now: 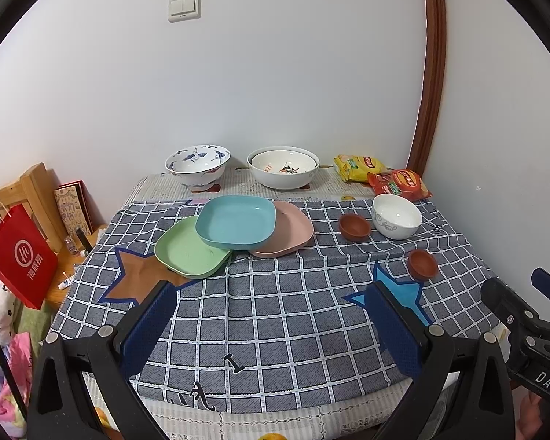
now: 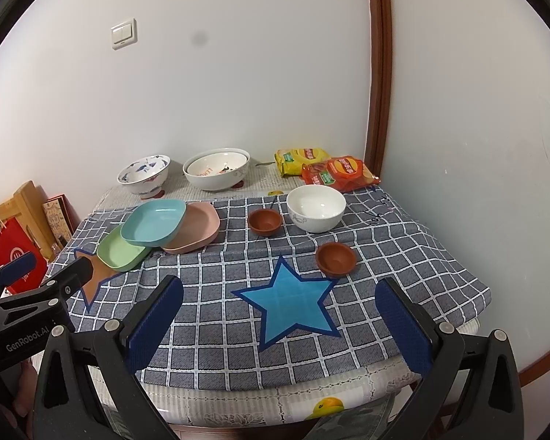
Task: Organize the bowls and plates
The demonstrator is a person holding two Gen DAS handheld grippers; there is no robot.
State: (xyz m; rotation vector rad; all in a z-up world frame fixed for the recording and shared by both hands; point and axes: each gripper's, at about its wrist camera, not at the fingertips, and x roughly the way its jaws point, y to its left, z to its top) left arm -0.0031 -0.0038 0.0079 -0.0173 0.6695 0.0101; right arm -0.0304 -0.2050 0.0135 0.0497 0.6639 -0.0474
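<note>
My left gripper (image 1: 271, 326) and right gripper (image 2: 280, 317) both spread, empty, above tabletop (image 2: 220, 330). Plates (image 1: 234, 222) loosely overlapped, brown bowls (image 2: 335, 258) scattered; sorting seems barely begun.

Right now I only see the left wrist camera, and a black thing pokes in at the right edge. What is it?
Observer: That is the right gripper. Its own camera shows both blue fingers spread wide, with nothing between them.
Operator: And the blue shape half hidden behind a finger in my view?
Observer: A whole five-pointed blue star printed on the checked cloth.
Operator: Is anything on it?
Observer: Nothing on its middle. The near brown bowl sits by its right-hand point.
</note>
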